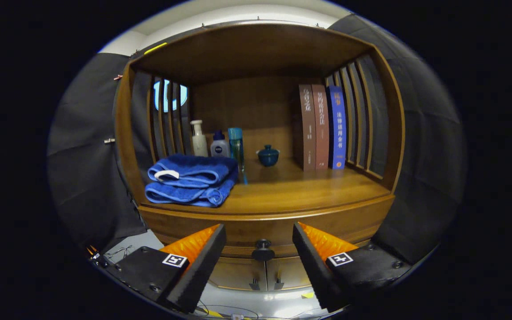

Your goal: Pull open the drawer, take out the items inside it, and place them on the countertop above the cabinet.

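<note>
Wooden countertop (282, 191) crowded, blue towel (189, 180), bottles (218, 142), books (322, 126), claw (259, 235) wide open, empty, drawer knob (263, 251) seemingly just ahead.

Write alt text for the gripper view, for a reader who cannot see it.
The gripper is open, its fingers either side of the closed drawer's dark knob, not touching it. On the wooden countertop above sit folded blue towels, three bottles, a small lidded pot and three upright books.

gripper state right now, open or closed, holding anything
Gripper: open, holding nothing; the small dark round drawer knob sits between its fingers, untouched.
</note>
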